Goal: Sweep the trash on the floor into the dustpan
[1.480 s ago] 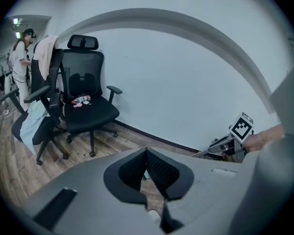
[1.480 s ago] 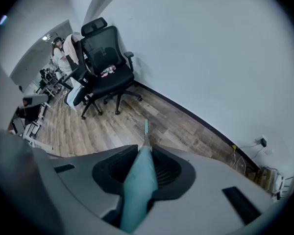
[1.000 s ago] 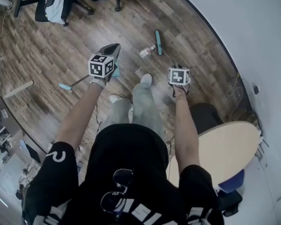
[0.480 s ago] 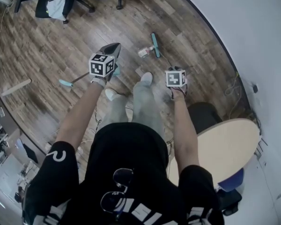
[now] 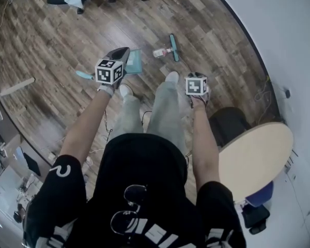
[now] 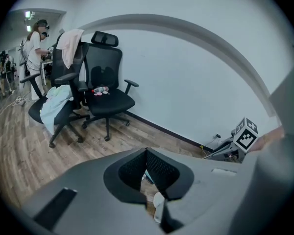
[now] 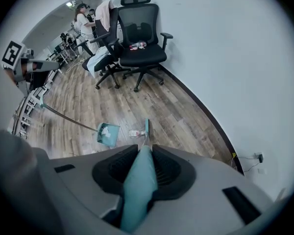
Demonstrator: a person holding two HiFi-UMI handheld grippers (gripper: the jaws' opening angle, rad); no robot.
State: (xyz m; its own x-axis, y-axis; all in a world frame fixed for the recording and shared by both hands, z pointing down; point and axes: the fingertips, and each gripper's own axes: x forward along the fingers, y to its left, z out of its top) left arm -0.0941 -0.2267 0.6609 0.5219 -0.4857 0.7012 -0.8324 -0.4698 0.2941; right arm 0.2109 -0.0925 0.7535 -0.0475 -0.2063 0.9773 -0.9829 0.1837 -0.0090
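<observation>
My right gripper (image 7: 142, 148) is shut on the teal broom handle (image 7: 138, 182). The broom head (image 5: 173, 47) rests on the wood floor ahead, close to the wall. A small bottle-like piece of trash (image 5: 160, 52) lies against its left side, also seen as trash (image 7: 135, 132) from the right gripper view. The teal dustpan (image 5: 134, 61) sits left of the trash with white scraps in it (image 7: 108, 133). Its long handle (image 7: 63, 116) runs back to my left gripper (image 5: 123, 53), which is shut on it. In the left gripper view the jaws (image 6: 147, 153) stand together and the handle is hidden.
Black office chairs (image 7: 137, 38) stand by the white wall ahead. A round table (image 5: 253, 159) is at my right, with cables (image 5: 262, 94) along the skirting. A wooden plank (image 5: 18, 87) lies at the left. Another person (image 6: 36, 38) stands far off. My shoes (image 5: 171, 77) are near the broom.
The dustpan has swung forward and to the right, closer to the trash and broom head. I have stepped forward; the right gripper keeps its hold on the broom.
</observation>
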